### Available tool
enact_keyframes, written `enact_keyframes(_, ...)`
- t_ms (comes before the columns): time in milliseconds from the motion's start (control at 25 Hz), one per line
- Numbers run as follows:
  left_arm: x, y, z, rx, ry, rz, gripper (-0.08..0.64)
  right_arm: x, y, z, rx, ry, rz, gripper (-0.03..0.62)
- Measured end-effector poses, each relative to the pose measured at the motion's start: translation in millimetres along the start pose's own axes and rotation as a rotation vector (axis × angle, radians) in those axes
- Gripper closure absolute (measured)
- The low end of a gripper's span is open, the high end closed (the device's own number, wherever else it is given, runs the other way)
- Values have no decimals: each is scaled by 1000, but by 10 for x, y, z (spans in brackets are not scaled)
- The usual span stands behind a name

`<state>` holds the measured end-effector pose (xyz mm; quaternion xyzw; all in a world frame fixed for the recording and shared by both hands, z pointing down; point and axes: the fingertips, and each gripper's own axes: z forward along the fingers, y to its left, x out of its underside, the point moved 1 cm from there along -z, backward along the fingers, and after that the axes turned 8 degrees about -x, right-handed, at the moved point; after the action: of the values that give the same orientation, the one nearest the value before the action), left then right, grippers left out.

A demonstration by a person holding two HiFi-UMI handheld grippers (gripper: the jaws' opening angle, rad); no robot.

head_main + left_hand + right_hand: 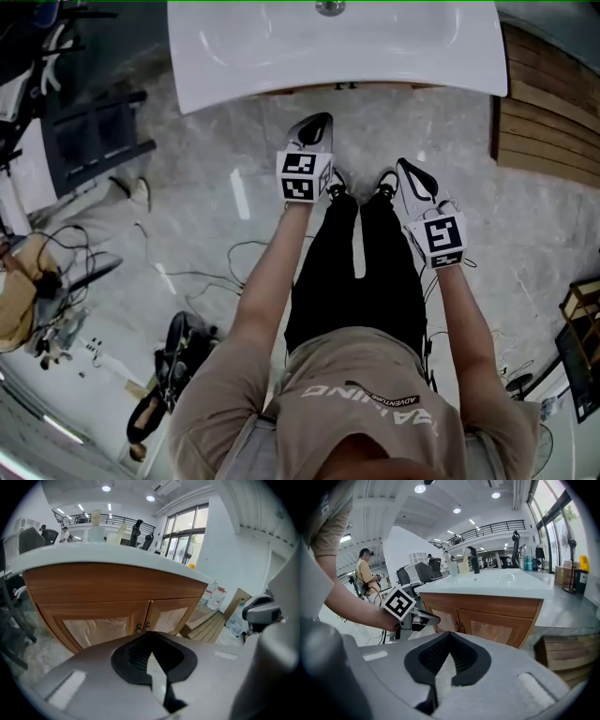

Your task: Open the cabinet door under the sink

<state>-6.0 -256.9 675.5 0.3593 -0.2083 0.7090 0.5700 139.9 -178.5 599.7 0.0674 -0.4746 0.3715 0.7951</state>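
Note:
The white sink top (337, 47) lies over a wooden cabinet (112, 585) with two closed doors, the left door (96, 630) and the right door (171, 616). Two small knobs (143, 628) sit side by side where the doors meet. My left gripper (316, 127) hangs in front of the cabinet, shut and empty, its tip (150, 635) pointing at the knobs from a short distance. My right gripper (411, 173) is beside it, further from the cabinet, shut with nothing in it. In the right gripper view, the left gripper (417, 617) shows in front of the doors (487, 626).
Stacked wooden boards (548, 112) lie on the floor right of the cabinet. Cables (206, 277) and a black tool (173, 361) lie on the marble floor at the left, near a dark rack (94, 141). Another person (365, 573) stands far off at the left.

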Motion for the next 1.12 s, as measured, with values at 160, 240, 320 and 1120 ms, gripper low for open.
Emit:
enact_keyframes(160,236,99,307,15,16,-101,543,176,-101,244,5,-2,32,591)
enact_keyframes(240,342,148,479,17,19,-149,543,269,-165,335,2,3,39,591)
enact_keyframes(320,405,183,627,14,14,-203,543,322,-250,377,1,3,32,591)
enact_keyframes(1120,486,268,1199,344,-321,-1349,496,653,-556,543,18,2,120,591)
